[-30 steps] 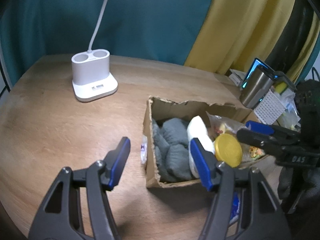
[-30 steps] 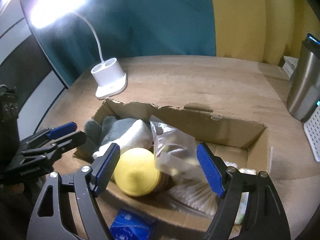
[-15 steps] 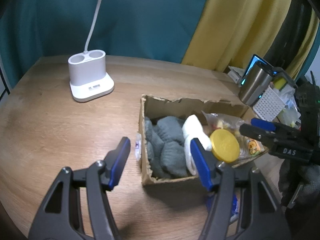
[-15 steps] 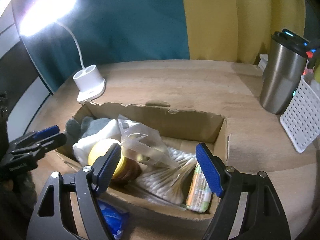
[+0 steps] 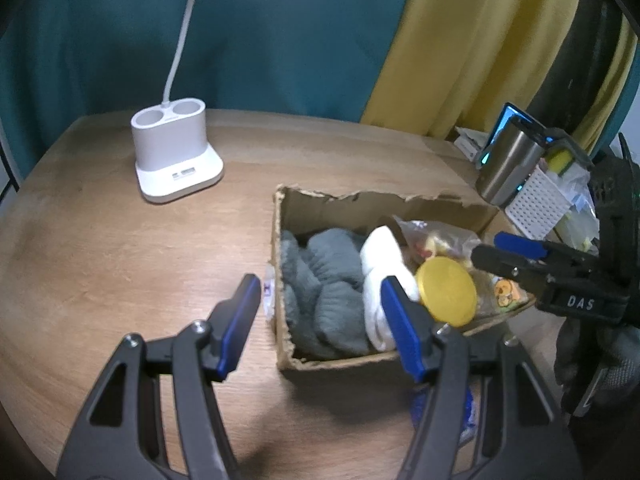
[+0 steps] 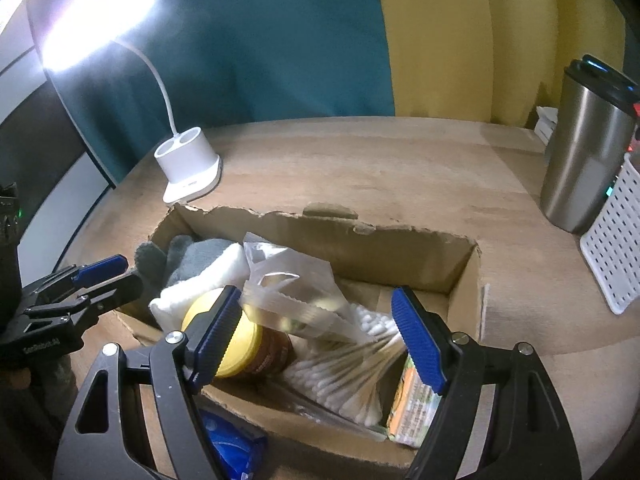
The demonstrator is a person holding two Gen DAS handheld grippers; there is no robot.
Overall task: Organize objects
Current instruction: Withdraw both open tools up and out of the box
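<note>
A torn cardboard box [image 5: 360, 204] [image 6: 360, 248] stands on the wooden table. It holds grey socks [image 5: 328, 276] [image 6: 200, 256], a white cloth [image 5: 380, 264] [image 6: 208, 284], a yellow-lidded brown jar [image 5: 447, 291] [image 6: 256, 348], a clear plastic bag [image 6: 296, 280], cotton swabs [image 6: 352, 376] and a green-orange packet [image 6: 412, 400]. My left gripper [image 5: 320, 312] is open and empty over the box's near left corner. My right gripper [image 6: 316, 320] is open and empty above the box's contents; it also shows in the left wrist view [image 5: 504, 252].
A white lamp base [image 5: 176, 160] [image 6: 190, 168] stands at the far left. A steel tumbler [image 6: 584, 152] [image 5: 508, 168] and a white perforated basket [image 6: 616, 236] stand at the right. A blue packet [image 6: 232, 448] lies in front of the box.
Both grippers have pulled back and risen slightly from the box; the right view has swung right, so the tumbler and basket show more. Both stay open and empty.
</note>
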